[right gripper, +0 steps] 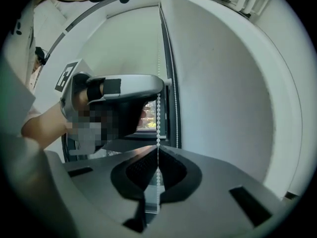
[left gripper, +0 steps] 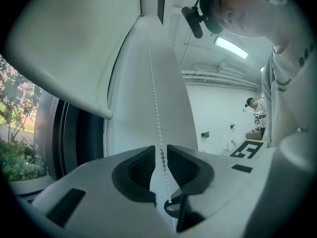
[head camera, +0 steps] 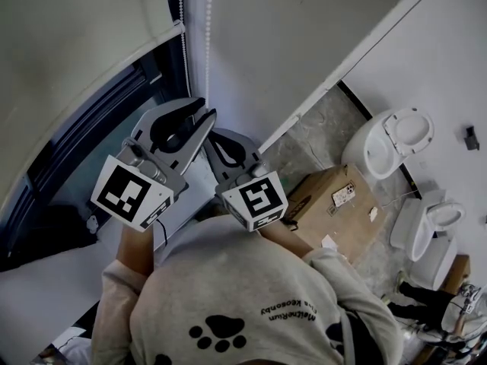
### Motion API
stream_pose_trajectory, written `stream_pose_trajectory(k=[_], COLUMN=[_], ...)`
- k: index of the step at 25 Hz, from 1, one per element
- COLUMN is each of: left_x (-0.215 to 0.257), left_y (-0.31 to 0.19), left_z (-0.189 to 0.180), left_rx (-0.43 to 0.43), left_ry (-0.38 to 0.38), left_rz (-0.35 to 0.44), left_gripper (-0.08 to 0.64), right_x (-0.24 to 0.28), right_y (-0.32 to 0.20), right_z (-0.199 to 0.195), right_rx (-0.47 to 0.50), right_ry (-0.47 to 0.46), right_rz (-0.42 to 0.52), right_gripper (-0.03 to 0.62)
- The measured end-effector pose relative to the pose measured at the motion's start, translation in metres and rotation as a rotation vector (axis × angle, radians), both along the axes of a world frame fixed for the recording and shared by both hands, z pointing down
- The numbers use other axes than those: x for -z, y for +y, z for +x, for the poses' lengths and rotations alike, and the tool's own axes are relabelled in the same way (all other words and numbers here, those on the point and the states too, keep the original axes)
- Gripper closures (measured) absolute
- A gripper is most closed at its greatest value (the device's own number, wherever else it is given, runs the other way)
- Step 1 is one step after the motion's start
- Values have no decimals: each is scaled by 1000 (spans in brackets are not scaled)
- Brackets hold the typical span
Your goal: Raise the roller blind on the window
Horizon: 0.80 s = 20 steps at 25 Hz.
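1. Head view: the blind (head camera: 68,44) fills the upper left, its bottom bar lying over the dark window (head camera: 84,139). A chain (head camera: 207,44) hangs down the pale wall (head camera: 289,36) just right of it.
   - The left gripper (head camera: 202,112) and right gripper (head camera: 217,139) meet at the chain in mid-frame, the left one above.
   - The person's shoulders fill the lower frame.
   - At right, on the floor, a cardboard box (head camera: 335,204) lies shut with labels on top; what it holds cannot be seen.
   - Beyond the box stand two toilets (head camera: 392,139).

2. Left gripper view: the chain (left gripper: 154,98) drops down the centre and passes between the jaws of the left gripper (left gripper: 159,152).
   - The jaws stand a little apart, with a gap on each side of the beads.
   - The blind (left gripper: 64,43) slants across the upper left. A second strand hangs by its bar end.
   - The window (left gripper: 74,138) shows greenery at far left.

3. Right gripper view: the right gripper (right gripper: 157,155) has its jaws closed on the chain (right gripper: 158,118), which runs up out of the tips.
   - Above, the left gripper (right gripper: 159,86) reaches in from the left to the same strand and partly covers the window (right gripper: 147,120).
   - The wall (right gripper: 223,83) fills the right half.
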<state>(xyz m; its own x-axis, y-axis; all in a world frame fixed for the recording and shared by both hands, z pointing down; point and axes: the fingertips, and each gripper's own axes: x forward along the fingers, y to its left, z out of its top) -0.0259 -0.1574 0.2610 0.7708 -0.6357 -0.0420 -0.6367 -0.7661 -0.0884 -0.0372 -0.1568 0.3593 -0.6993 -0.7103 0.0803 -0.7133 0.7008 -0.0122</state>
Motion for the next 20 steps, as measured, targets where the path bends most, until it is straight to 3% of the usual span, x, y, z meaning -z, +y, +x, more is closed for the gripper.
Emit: stream_pose_trajectory(k=[5, 20], left_x=[2, -34], left_y=[0, -2], left_z=[1, -6], left_rx=[1, 14], left_ry=[-3, 76], left_rz=[-7, -89], left_gripper=[541, 547], right_x=[0, -36], right_y=[0, -1], right_z=[0, -2], right_rx=[2, 4], right_ry=[0, 37], right_rz=[6, -61], right_gripper=[583, 583])
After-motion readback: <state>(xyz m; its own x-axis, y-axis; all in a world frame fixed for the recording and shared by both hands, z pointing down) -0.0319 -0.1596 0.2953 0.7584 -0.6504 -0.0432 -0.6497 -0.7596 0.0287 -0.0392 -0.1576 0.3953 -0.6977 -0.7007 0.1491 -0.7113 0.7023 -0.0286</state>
